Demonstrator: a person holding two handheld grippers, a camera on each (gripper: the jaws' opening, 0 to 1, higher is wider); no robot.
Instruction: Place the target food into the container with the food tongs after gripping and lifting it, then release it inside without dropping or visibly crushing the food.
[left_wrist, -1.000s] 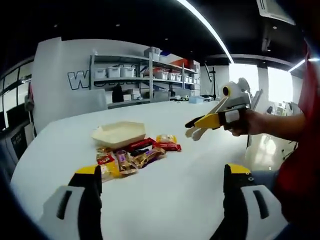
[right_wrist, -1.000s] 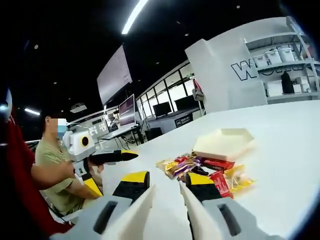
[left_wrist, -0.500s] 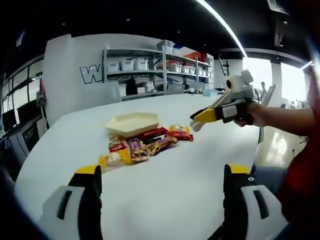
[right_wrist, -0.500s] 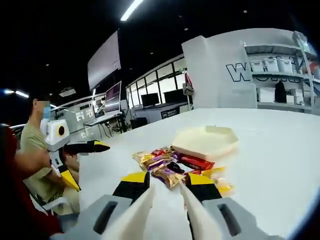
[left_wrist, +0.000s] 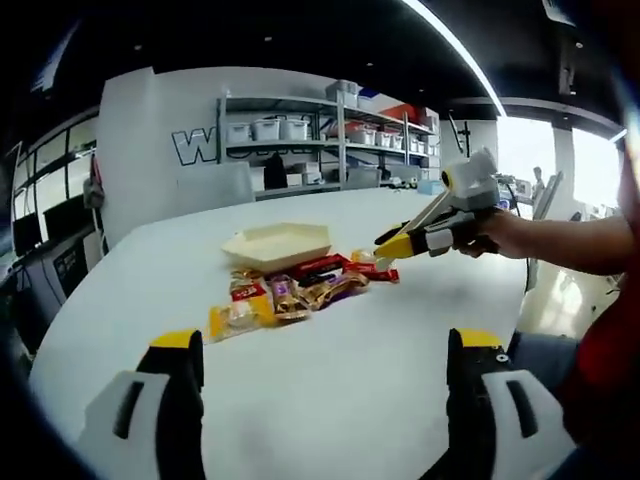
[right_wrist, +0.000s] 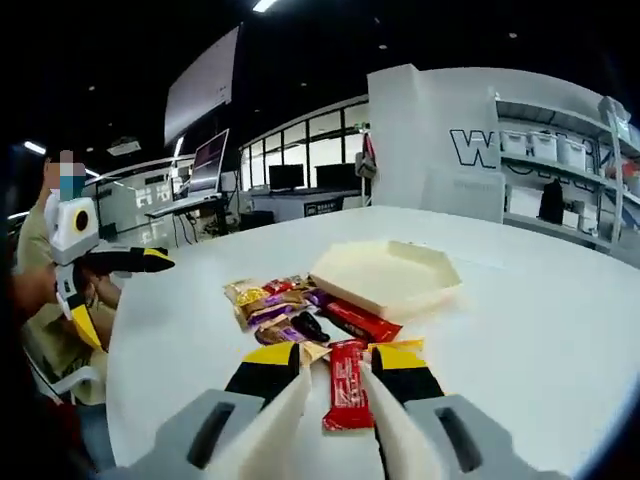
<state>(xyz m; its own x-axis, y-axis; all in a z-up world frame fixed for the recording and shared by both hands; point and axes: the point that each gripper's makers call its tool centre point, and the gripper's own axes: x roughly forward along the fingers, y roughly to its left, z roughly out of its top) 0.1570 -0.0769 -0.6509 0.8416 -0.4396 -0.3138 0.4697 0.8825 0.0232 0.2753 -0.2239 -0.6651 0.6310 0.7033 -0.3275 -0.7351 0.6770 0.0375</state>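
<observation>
**Closing in on the red bar: approach step, no grip yet**

Wide white table spread ahead of both grippers; pale, shallow container sitting just beyond the right gripper, a heap of wrapped snacks between the two; lining up now, right gripper's tong-like jaws parted and holding nothing, a red wrapped bar lying lengthwise in the gap between the tips, apparently not pinched; looks like the target, though the task names none. Seen from the left gripper view, right gripper poised at the near edge of the pile, tips low over the wrappers; left gripper hanging back, jaws wide apart, nothing between them, snacks and container well ahead of it.

Judged as late approach, just before the grasp; next move calls for settling the tips down either side of the bar, squeezing gently so the wrapper is not crushed, lifting clear, then carrying forward over the container's rim and letting go inside.
</observation>
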